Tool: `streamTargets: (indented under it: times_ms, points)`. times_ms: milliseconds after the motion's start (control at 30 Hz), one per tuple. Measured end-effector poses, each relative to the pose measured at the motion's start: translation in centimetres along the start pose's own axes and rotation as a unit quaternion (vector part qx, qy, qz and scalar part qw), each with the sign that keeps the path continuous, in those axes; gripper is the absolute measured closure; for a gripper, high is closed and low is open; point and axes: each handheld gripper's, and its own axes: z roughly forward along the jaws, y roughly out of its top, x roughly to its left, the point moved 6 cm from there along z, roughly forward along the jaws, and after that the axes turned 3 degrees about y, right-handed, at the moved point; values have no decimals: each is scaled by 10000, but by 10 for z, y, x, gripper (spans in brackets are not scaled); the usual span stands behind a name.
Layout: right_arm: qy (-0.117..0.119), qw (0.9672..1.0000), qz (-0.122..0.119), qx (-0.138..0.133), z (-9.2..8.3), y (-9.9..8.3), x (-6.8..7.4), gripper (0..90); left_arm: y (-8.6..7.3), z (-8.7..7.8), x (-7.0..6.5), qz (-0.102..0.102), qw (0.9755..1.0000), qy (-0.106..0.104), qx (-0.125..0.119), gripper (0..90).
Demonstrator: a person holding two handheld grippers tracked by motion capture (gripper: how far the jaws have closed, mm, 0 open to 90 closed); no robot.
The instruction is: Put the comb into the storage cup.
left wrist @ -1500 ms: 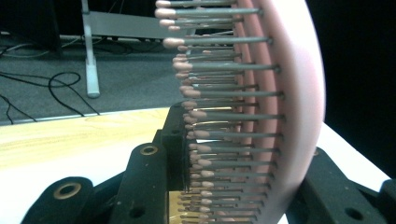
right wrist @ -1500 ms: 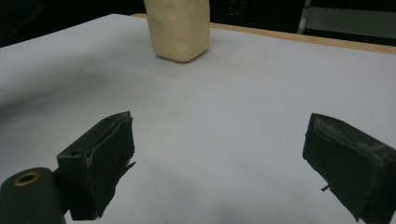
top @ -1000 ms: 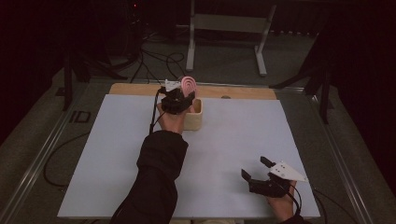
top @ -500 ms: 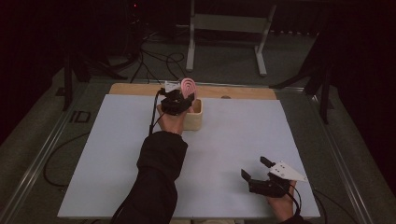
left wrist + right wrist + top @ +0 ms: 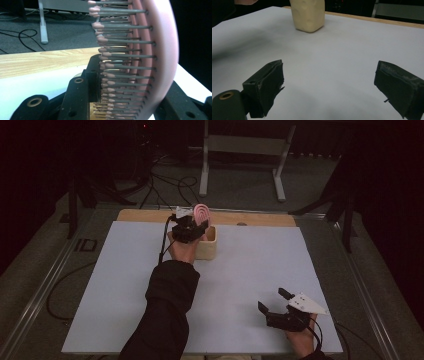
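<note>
A pink hairbrush (image 5: 202, 211) with pink-tipped bristles stands upright over a cream box (image 5: 208, 248) at the back middle of the white table (image 5: 115, 295). My left gripper (image 5: 190, 228) is shut on the brush's head. In the left gripper view the bristles (image 5: 120, 62) point left from the pink pad (image 5: 160, 50), and the black jaws of the left gripper (image 5: 130, 100) press on either side. My right gripper (image 5: 271, 300) rests open near the front right of the table. In the right gripper view the right gripper (image 5: 332, 87) has nothing between its jaws, and the cream box (image 5: 308, 15) stands farther off.
A wooden board (image 5: 145, 215) lines the table's far edge. Behind it on the floor stand a white metal frame (image 5: 240, 145) and loose cables (image 5: 170, 185). A cable (image 5: 162, 250) trails from the left gripper along the sleeve.
</note>
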Motion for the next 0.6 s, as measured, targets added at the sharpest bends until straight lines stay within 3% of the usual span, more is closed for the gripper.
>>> streamTargets:
  times_ms: [367,600]
  points:
    - [-9,10000,6,-3,0,0,0,87,1,-2,14,88,9998,70,164,621]
    - [-7,10000,11,2,0,0,0,87,2,-4,18,103,9995,255,180,526]
